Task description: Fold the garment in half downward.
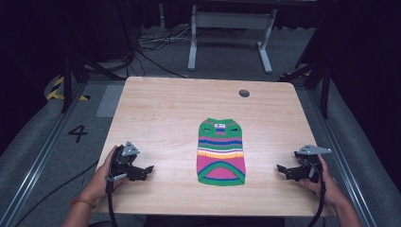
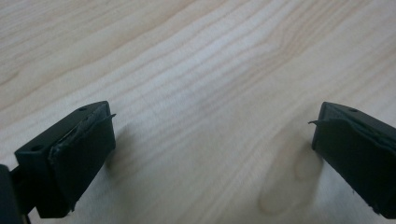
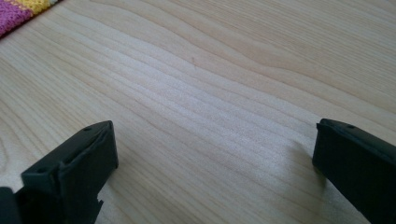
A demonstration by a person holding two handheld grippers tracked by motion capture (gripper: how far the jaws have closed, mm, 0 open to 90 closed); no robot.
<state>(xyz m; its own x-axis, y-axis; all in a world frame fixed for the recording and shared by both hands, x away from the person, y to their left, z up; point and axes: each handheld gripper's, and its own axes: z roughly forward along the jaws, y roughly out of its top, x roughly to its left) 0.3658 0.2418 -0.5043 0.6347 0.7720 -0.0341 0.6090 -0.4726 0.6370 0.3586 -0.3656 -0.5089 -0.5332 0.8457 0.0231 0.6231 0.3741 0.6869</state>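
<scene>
Flat mid-table lies the small striped knitted pet sweater (image 1: 221, 151) on the light wooden table (image 1: 161, 109); left gripper (image 1: 146, 171) and right gripper (image 1: 283, 170) rest either side, well apart, jaws wide, empty.

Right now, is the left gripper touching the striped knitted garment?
No, the left gripper rests on the bare table, well apart from the striped knitted garment lying flat in the middle.
</scene>
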